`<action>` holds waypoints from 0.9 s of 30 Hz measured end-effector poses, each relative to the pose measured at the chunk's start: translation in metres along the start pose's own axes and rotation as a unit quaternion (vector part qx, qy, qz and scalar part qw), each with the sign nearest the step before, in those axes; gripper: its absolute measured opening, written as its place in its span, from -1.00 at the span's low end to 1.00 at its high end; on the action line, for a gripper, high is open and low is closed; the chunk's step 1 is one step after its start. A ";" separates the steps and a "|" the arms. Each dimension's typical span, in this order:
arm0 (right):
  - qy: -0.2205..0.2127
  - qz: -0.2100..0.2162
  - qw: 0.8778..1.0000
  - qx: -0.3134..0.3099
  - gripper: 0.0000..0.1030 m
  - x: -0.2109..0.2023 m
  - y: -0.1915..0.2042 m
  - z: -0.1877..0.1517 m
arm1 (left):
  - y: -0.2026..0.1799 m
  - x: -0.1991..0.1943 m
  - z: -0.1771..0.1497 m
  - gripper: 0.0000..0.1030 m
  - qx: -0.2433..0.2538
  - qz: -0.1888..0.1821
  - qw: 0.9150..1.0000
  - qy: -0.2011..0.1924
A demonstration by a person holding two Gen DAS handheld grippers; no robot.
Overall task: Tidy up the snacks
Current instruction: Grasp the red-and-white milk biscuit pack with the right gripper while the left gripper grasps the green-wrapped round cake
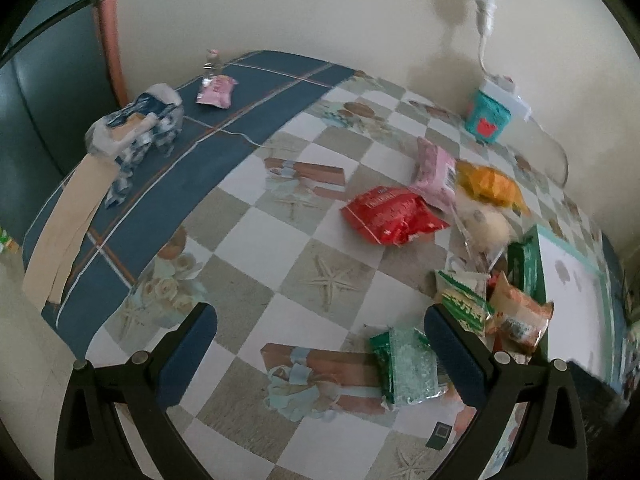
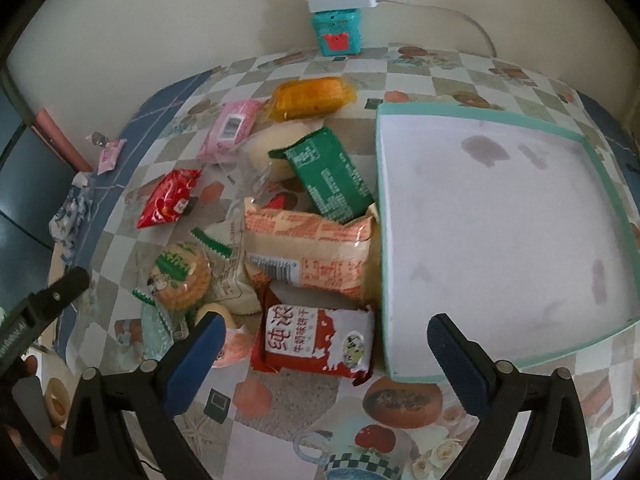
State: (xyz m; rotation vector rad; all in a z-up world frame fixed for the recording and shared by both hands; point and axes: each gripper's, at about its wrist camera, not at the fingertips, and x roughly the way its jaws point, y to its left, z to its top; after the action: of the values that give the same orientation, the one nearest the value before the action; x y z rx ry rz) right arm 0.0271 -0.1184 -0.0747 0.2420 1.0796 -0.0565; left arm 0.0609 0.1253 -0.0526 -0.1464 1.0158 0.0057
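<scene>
Several snack packets lie in a pile on the patterned tablecloth. In the right wrist view a red-and-white packet lies just ahead of my right gripper, which is open and empty. Behind it are an orange-and-white bag, a green packet, a round cracker pack, a red packet, a pink packet and an orange packet. A white tray with a teal rim lies empty to the right. My left gripper is open and empty above the table, near a green packet.
A teal box with a white power strip stands by the wall. A crumpled blue-and-white cloth and a small pink packet lie on the blue part of the tablecloth. The left gripper also shows at the left edge of the right wrist view.
</scene>
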 end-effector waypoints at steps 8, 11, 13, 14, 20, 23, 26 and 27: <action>0.024 0.014 0.999 -0.033 0.61 0.010 0.015 -0.005 | -0.041 0.007 0.014 1.00 0.080 -0.040 0.996 0.022; 0.025 0.007 0.999 -0.037 0.59 0.010 0.015 -0.005 | -0.056 0.015 0.015 1.00 0.108 -0.049 0.992 0.038; 0.024 0.009 0.999 -0.028 0.50 0.009 0.012 -0.004 | -0.066 0.019 0.014 1.00 0.126 -0.046 0.990 0.045; 0.025 0.012 0.999 -0.020 0.43 0.008 0.009 -0.002 | -0.070 0.021 0.013 1.00 0.133 -0.047 0.989 0.047; 0.030 0.030 0.999 -0.013 0.35 0.007 0.008 0.000 | -0.086 0.031 0.013 0.82 0.157 -0.061 0.984 0.056; 0.040 0.033 0.998 -0.025 0.24 0.011 0.015 -0.001 | -0.092 0.039 0.011 0.72 0.161 -0.073 0.982 0.070; 0.046 0.029 0.998 -0.030 0.24 0.014 0.017 -0.003 | -0.097 0.045 0.007 0.33 0.165 -0.083 0.979 0.081; 0.045 0.026 0.998 -0.030 0.24 0.015 0.017 -0.003 | -0.098 0.045 0.007 0.26 0.167 -0.086 0.979 0.082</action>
State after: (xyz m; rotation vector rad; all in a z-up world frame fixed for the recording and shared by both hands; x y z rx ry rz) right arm 0.0348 -0.0998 -0.0859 0.2196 1.1628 0.0340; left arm 0.0978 0.0260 -0.0759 0.0754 1.1513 -0.3378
